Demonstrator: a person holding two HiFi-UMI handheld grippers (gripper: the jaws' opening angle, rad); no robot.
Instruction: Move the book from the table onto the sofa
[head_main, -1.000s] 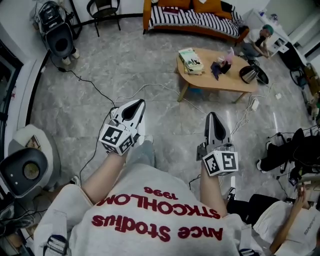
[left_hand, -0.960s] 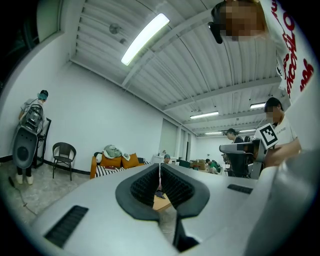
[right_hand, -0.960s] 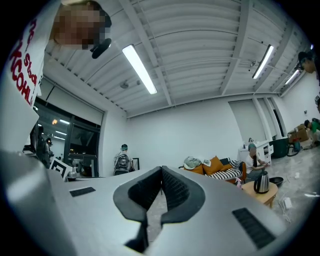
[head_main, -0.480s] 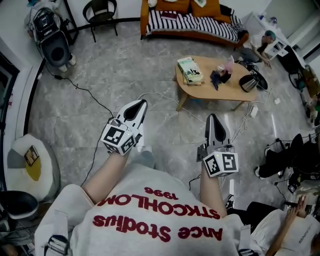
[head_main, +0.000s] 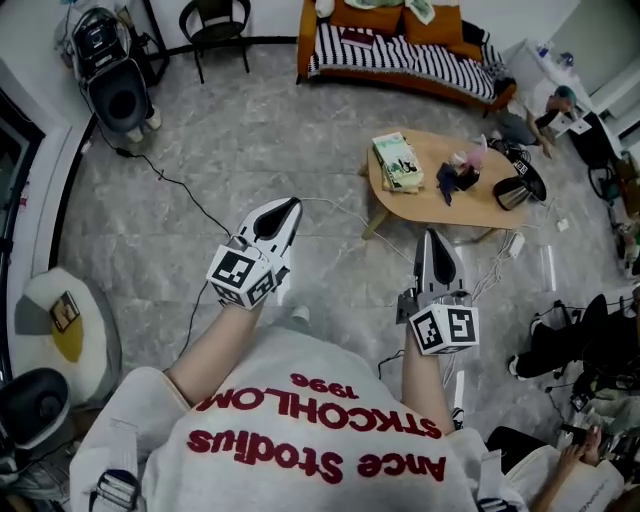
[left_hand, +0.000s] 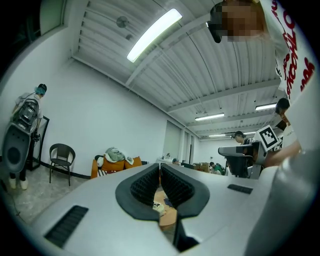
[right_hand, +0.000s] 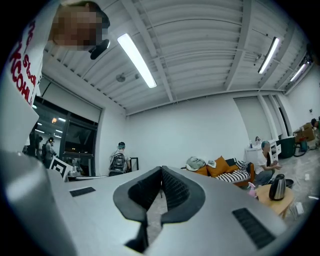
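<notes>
- Pale-green cover up, the book (head_main: 398, 163) lay flat on the left end of the wooden table (head_main: 432, 205), untouched, so the task's main job was all ahead.
- Nothing had been lifted and nothing had reached the sofa (head_main: 420, 68), which stood beyond the table against the far wall with its striped seat and orange cushions.
- The left gripper (head_main: 285, 207) was held out level over the floor, near the table but short of it. Its jaws were pressed together with nothing between them.
- The right gripper (head_main: 430, 238) pointed the same way, just short of the table's near edge, its jaws likewise squeezed tight and empty.
- By my reading, what was left was opening a claw, taking the book, carrying it round or over the table, and setting it on the seat.
- Sharing the tabletop were a dark bundle (head_main: 460, 178), a pink bottle (head_main: 476, 155) and a black kettle (head_main: 520, 190), all to the right of the book and apart from it.
- A white cable (head_main: 335, 205) trailed across the floor in front of the table, a likely trip hazard on the approach.
- A person (head_main: 555, 105) sat at the sofa's right end, clear of the striped middle.
</notes>
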